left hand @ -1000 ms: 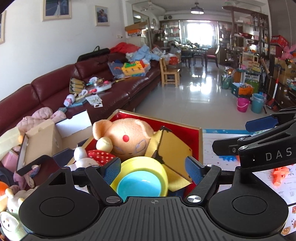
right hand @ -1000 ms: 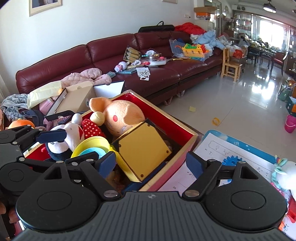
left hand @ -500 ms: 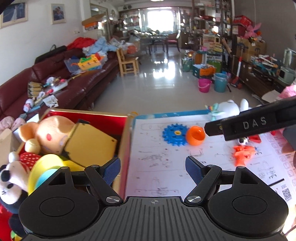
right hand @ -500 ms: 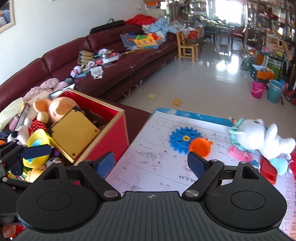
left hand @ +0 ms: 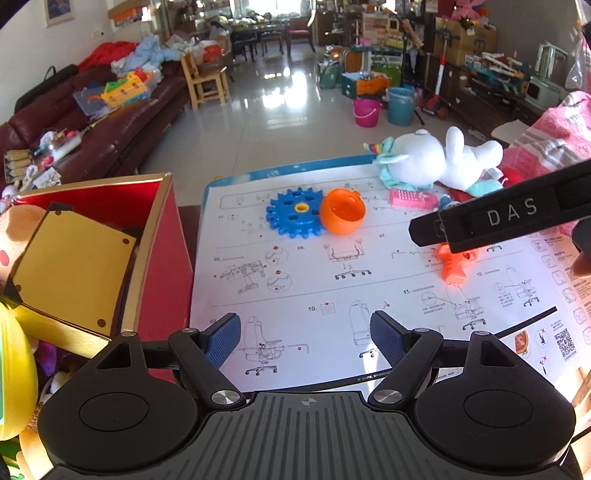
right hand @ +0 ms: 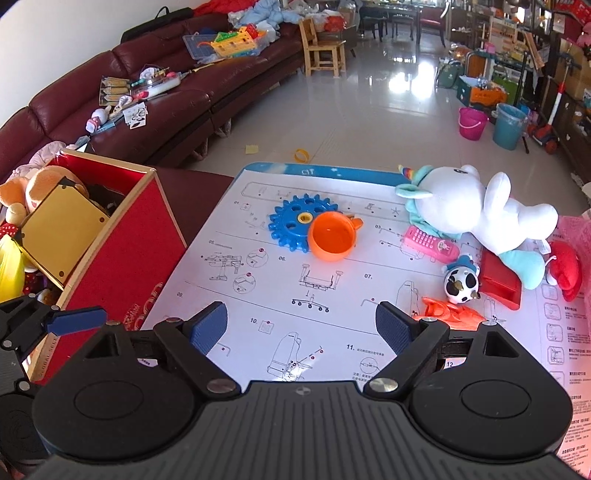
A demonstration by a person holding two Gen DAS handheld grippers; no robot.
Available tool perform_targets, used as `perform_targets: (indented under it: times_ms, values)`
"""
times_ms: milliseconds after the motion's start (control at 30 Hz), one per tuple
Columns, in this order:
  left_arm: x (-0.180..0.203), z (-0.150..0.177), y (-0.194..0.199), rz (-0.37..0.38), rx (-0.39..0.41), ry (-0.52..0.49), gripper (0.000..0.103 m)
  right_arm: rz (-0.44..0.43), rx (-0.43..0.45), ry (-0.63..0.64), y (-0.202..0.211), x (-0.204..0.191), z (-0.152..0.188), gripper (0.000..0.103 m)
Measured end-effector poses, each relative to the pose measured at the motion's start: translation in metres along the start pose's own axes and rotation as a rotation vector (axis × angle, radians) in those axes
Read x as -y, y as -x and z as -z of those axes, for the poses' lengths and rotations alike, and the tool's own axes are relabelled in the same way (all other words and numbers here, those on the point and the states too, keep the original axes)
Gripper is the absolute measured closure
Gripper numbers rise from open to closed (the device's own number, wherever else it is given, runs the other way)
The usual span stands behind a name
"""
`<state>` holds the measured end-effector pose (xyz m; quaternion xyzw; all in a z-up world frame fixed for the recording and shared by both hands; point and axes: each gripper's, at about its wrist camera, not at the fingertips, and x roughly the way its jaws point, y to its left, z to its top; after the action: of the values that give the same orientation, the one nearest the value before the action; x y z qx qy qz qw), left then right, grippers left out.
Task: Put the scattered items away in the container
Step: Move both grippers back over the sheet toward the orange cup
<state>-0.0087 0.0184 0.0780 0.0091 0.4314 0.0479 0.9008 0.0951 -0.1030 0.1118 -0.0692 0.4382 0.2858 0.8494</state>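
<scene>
Both the left gripper [left hand: 304, 332] and right gripper [right hand: 301, 326] gape empty; orange cup [right hand: 332, 236], touching blue gear [right hand: 295, 221], lies ahead toward the instruction sheet's [right hand: 332, 295] far edge, roughly equidistant

A long maroon leather sofa [right hand: 155, 92] runs along the white wall [right hand: 55, 33] on the left, its seat strewn with clutter. Past its far end stands a small wooden chair [right hand: 323, 46], and beyond that a dark dining table [left hand: 264, 31] with chairs before a bright window [left hand: 266, 4]. The pale tiled floor [right hand: 369, 110] is glossy and throws back the daylight. On the right, crowded shelves [right hand: 524, 33] line the room, with a pink bucket [right hand: 472, 123] and a blue bucket [right hand: 509, 124] on the floor just beside each other
</scene>
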Motion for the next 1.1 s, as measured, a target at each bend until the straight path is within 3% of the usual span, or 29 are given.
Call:
perform_targets:
  times_ms: [367, 533, 867, 1100]
  values:
    - [-0.009, -0.022, -0.053, 0.023, -0.072, 0.108, 0.016, 0.036, -0.097, -0.020, -0.040, 0.026, -0.002, 0.012]
    - [-0.020, -0.032, -0.082, -0.002, -0.110, 0.159, 0.016, 0.048, -0.134, -0.054, -0.062, 0.040, -0.009, 0.012]
    - [-0.030, -0.052, -0.125, -0.078, -0.165, 0.143, 0.016, 0.057, -0.203, -0.130, -0.105, 0.062, -0.016, 0.012]
    - [-0.027, -0.065, -0.148, -0.070, -0.186, 0.112, 0.017, 0.053, -0.201, -0.149, -0.120, 0.075, -0.022, 0.012]
